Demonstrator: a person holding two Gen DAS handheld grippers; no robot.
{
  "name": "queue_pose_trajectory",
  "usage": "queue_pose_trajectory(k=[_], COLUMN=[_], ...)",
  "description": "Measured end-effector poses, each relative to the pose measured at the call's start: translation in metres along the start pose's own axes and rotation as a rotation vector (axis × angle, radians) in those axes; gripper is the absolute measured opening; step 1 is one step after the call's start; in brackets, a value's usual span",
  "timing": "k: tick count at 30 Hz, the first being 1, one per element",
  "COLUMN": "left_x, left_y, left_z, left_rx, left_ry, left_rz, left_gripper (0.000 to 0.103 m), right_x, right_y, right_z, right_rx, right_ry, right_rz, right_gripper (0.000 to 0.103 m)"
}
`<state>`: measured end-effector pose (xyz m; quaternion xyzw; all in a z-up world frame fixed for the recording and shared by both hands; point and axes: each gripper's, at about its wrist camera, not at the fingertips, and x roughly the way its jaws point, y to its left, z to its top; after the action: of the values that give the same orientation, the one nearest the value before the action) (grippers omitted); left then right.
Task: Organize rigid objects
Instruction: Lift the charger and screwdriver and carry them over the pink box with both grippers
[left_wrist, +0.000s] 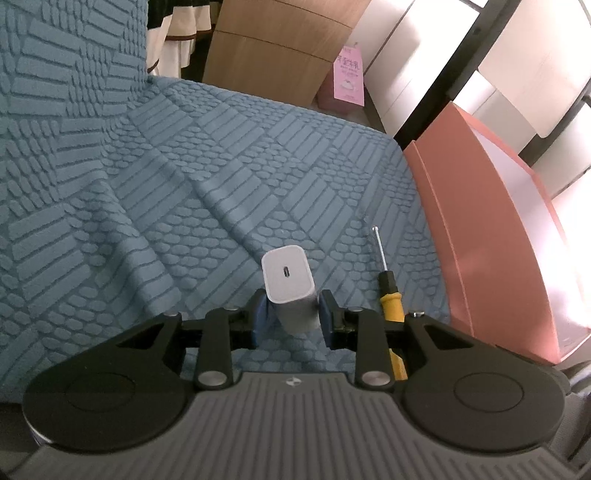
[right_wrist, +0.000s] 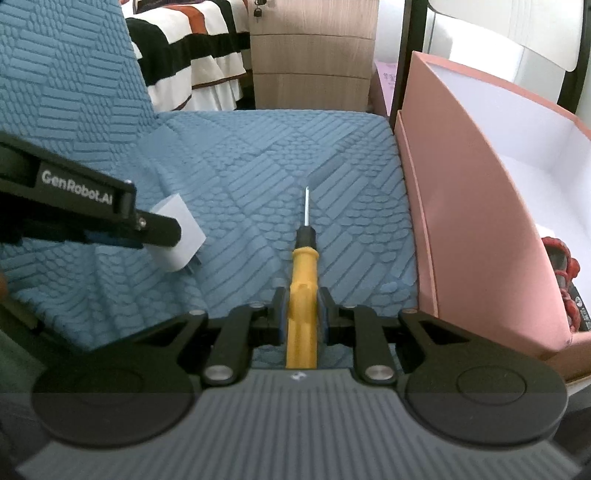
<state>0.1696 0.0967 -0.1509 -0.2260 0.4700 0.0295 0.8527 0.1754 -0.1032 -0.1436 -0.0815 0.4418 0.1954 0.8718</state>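
1. On my left side, the left gripper (left_wrist: 289, 319) is nearly closed, its blue pads clamped on the lower body of the white charger (left_wrist: 290, 286). The charger is lifted above the blue textured cover (left_wrist: 184, 166). In the right wrist view its prongs stick down toward the fabric.
2. I judge the charger light, stiff and smooth-sided, so it could slip. The flat faces where the pads already sit are the right place to hold.
3. The charger's long axis runs away from the gripper, with its port face pointing up and forward.
4. Further right, the right gripper (right_wrist: 301, 317) is also nearly closed, pinching the yellow handle of the screwdriver (right_wrist: 303, 280) partway along.
5. The screwdriver feels like a rigid, light tool to me. The ribbed handle gives better purchase than the thin shaft.
6. Its long axis lies straight ahead of the gripper, with the metal tip pointing forward over the cover.
7. At the far right stands the open pink box (right_wrist: 476, 221), just beside the cover, probably the destination.
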Motion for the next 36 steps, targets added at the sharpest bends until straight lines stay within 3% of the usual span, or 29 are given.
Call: queue_pose_trajectory(k=[8, 30, 34, 36], left_x=[0.007, 0.032, 0.032, 0.033], left_y=[-0.002, -0.006, -0.006, -0.006], left_z=[0.006, 0.015, 0.015, 0.016], left_rx=[-0.003, -0.031, -0.042, -0.043], left_ry=[-0.021, -0.074, -0.097, -0.104], left_rz=[0.003, 0.017, 0.033, 0.038], left_gripper=[0.035, 0.036, 0.046, 0.047], right_x=[0.013, 0.018, 0.019, 0.02], right_y=[0.001, -0.001, -0.002, -0.003], right_z=[0.007, 0.01, 0.012, 0.012], right_rx=[0.019, 0.025, 0.037, 0.052], right_ry=[0.012, -0.027, -0.023, -0.016], right_rz=[0.01, -0.027, -0.021, -0.014], right_gripper=[0.026, 0.021, 0.021, 0.021])
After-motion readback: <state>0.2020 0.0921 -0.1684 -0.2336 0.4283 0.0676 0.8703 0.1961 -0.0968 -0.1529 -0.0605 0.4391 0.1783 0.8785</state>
